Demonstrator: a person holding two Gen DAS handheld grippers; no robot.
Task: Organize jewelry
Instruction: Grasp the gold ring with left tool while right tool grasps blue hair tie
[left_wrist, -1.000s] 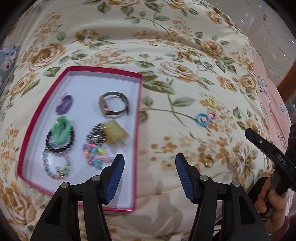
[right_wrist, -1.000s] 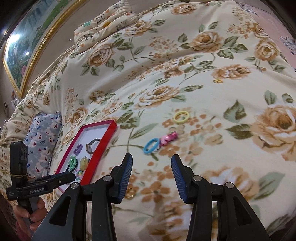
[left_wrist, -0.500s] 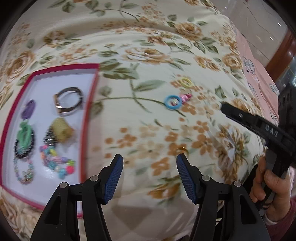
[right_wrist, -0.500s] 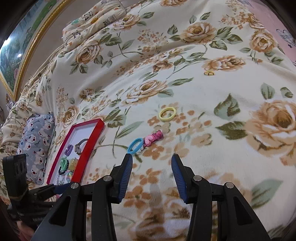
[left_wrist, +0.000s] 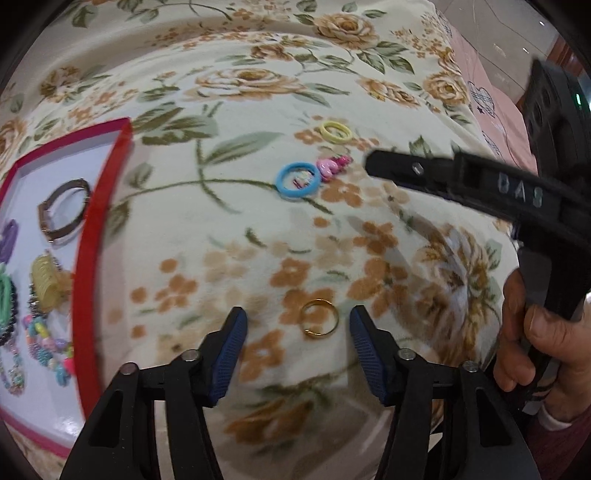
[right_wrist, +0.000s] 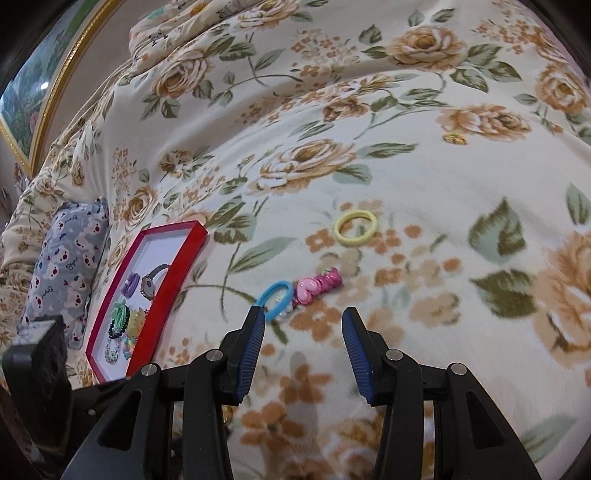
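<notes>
A gold ring (left_wrist: 318, 322) lies on the floral blanket between the open fingers of my left gripper (left_wrist: 298, 330), nearer the right finger. Further off lie a blue hair tie (left_wrist: 298, 180), a pink clip (left_wrist: 333, 165) and a yellow hair tie (left_wrist: 336, 132). My right gripper (right_wrist: 303, 328) is open and empty, just short of the blue hair tie (right_wrist: 275, 299) and pink clip (right_wrist: 319, 285); the yellow hair tie (right_wrist: 355, 226) is beyond. The red-rimmed tray (left_wrist: 99, 236) at left holds a watch (left_wrist: 64, 210), bracelets and hair ties.
The right gripper's body (left_wrist: 480, 188) and the hand holding it reach in from the right in the left wrist view. A blue patterned pillow (right_wrist: 64, 258) lies left of the tray (right_wrist: 168, 280). A small item (right_wrist: 455, 138) lies far back on the blanket.
My left gripper has swung right, away from the tray, and now straddles the gold ring. My right gripper has moved closer to the blue hair tie and pink clip.
</notes>
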